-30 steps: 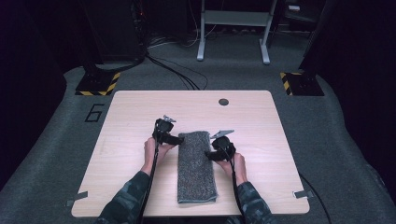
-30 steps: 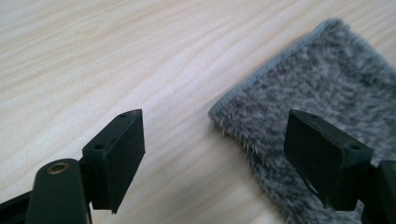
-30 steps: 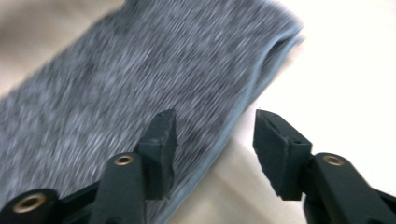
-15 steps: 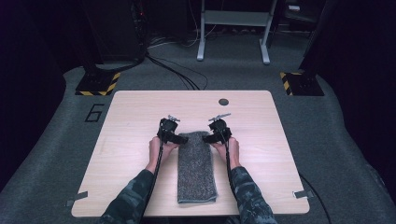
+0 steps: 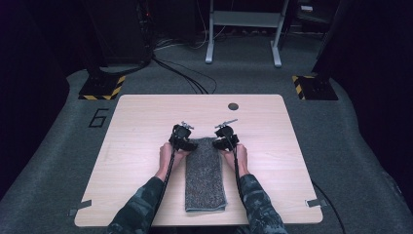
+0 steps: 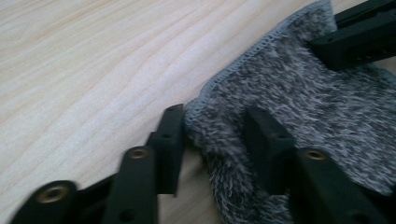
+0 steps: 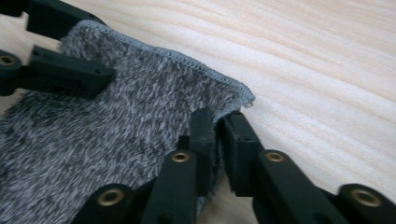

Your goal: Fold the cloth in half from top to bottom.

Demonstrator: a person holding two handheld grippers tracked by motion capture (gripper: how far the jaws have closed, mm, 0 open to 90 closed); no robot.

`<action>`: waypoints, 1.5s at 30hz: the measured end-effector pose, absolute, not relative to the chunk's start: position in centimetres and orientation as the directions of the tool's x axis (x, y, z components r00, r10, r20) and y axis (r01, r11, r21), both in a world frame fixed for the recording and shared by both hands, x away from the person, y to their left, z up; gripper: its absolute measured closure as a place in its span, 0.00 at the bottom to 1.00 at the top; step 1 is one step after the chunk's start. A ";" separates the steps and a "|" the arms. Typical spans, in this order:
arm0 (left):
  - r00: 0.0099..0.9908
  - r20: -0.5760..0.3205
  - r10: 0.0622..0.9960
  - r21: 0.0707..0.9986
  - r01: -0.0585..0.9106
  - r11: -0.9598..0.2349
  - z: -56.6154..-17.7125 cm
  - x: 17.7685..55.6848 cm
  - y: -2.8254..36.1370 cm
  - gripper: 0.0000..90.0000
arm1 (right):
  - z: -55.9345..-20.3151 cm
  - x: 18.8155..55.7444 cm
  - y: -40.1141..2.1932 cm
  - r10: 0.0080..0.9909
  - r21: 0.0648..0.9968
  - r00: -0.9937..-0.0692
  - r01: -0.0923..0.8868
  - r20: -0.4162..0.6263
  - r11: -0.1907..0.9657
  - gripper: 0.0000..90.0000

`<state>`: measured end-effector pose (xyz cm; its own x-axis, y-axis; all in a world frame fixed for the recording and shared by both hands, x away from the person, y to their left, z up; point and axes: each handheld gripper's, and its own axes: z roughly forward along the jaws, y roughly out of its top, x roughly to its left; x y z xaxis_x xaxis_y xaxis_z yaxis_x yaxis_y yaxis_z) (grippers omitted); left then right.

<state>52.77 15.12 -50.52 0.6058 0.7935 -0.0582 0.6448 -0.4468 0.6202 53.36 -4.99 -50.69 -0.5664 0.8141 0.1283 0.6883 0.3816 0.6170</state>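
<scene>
Your right tool (image 7: 217, 135) has just clenched on the grey towel's (image 5: 204, 170) far right corner; your left tool (image 6: 215, 133) is closing around its far left corner, mid-desk (image 5: 146, 122).

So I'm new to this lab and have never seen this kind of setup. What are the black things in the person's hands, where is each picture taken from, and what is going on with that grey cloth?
There is no robot arm: a person holds a hand-held two-jaw tool in each hand. The high view looks down on the wooden table from above the person's side. The other two pictures come from small cameras riding on each tool, looking along its black jaws.

A folded grey towel lies lengthwise on the table; a small dark round thing sits near the far edge.

The left gripper has one far corner of the towel between its jaws, which have just been closing; fabric bunches there, but a gap remains, so the grip is not firm yet. The right gripper has just closed and pinches the other far corner.
</scene>
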 end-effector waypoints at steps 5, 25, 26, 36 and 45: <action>0.620 -0.082 0.780 0.626 0.641 -0.444 -50.6 52.8 14.9 0.90 | -50.6 53.3 -4.9 0.814 0.622 -0.568 0.683 0.123 0.382 0.97; 0.638 -0.031 0.769 0.746 0.527 -0.407 -46.7 52.7 14.9 0.94 | -47.0 52.9 -6.6 0.819 0.719 -0.569 0.601 0.077 0.350 0.98; 0.641 -0.023 0.767 0.747 0.521 -0.413 -46.5 52.7 15.0 0.94 | -46.8 53.0 -6.8 0.814 0.724 -0.577 0.590 0.068 0.358 0.98; 0.627 -0.010 0.779 0.816 0.455 -0.356 -44.1 52.6 15.5 0.94 | -43.9 52.9 -6.6 0.813 0.775 -0.582 0.519 0.011 0.361 0.98; 0.650 0.020 0.760 0.870 0.363 -0.333 -41.7 51.3 16.4 0.93 | -40.6 51.6 -6.6 0.789 0.840 -0.612 0.402 -0.048 0.363 0.98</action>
